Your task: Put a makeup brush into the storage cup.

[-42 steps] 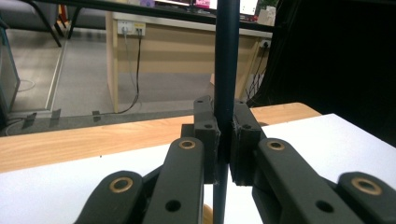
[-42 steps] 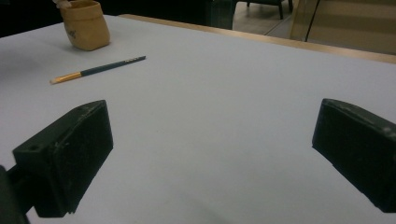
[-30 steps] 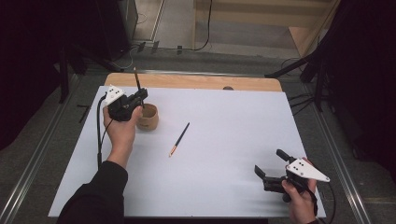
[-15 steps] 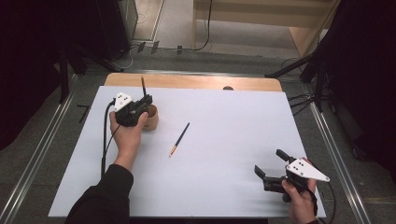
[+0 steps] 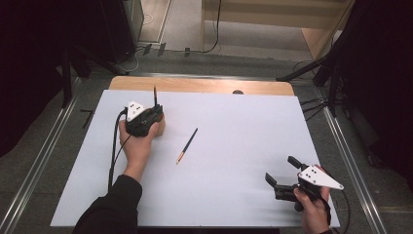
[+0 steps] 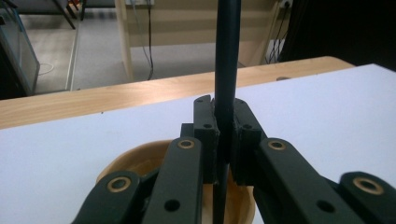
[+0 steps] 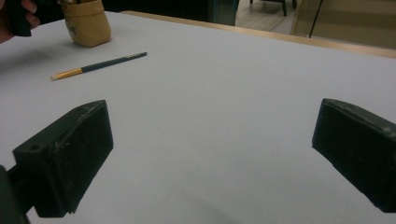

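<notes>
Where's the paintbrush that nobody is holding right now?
In the high view, the loose paintbrush lies flat on the white table, left of centre, just right of the wooden cup.

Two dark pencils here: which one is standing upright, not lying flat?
The one clamped in the left gripper, the upright pencil over the tan cup. The other pencil lies flat mid-table, gold end toward the person.

A: Overhead light is even on the white sheet (image 5: 234,146); the surroundings fall to near black, and shadows are faint.

B: The jaws of the right gripper (image 7: 210,154) look soft, out of focus (the sheet between them too). Beyond them the pencil (image 7: 98,65) is fairly sharp.

A: The dark pencil (image 6: 227,70) above the left gripper's (image 6: 225,140) fingertips is blurred.
</notes>
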Motion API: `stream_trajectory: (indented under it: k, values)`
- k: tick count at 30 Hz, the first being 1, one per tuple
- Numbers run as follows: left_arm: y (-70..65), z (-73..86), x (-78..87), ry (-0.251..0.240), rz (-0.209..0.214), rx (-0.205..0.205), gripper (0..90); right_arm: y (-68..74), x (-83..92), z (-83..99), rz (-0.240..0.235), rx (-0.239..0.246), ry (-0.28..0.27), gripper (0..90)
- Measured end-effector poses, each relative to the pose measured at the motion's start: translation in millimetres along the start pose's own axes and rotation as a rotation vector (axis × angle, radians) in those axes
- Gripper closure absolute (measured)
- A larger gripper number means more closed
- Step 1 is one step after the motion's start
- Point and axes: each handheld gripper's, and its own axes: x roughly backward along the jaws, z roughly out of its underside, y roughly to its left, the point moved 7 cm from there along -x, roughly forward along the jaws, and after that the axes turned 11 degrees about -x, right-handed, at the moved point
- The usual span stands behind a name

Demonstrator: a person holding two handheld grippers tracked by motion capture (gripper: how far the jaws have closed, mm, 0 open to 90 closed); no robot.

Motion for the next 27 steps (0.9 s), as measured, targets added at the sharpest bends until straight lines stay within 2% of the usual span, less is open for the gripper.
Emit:
stream_trajectory:
  k: [3,9,12,15,18,22,24,27]
  values:
    - [0.4,0.1,3.4,-0.002,-0.012,0.008,75.8,-0.6,0.1,-0.1,0.001,-0.001,-0.002,0.0]
    - [-1.3,-7.0,15.9,-0.034,0.011,0.015,60.2,-0.7,0.1,-0.3,0.001,0.000,-0.003,0.0]
    - [-2.9,-11.5,25.0,-0.063,0.044,0.035,50.1,-0.9,0.1,-0.3,0.002,-0.001,-0.003,0.0]
    - [-6.1,-14.7,34.7,-0.081,0.095,0.059,42.0,-0.9,0.1,-0.3,0.003,-0.001,-0.004,0.0]
    - [-9.3,-16.6,43.8,-0.088,0.121,0.040,37.4,-0.4,0.1,-0.4,0.003,0.003,-0.004,0.0]
    - [-9.5,-17.1,53.4,-0.084,0.134,0.041,23.6,0.3,0.1,-0.9,0.002,0.004,-0.006,0.0]
    - [-10.7,-16.3,56.9,-0.076,0.164,0.052,13.0,0.5,0.2,-1.1,0.003,0.004,-0.006,0.0]
    - [-12.8,-15.5,62.6,-0.079,0.188,0.052,1.8,0.7,0.3,-1.3,0.004,0.005,-0.007,0.0]
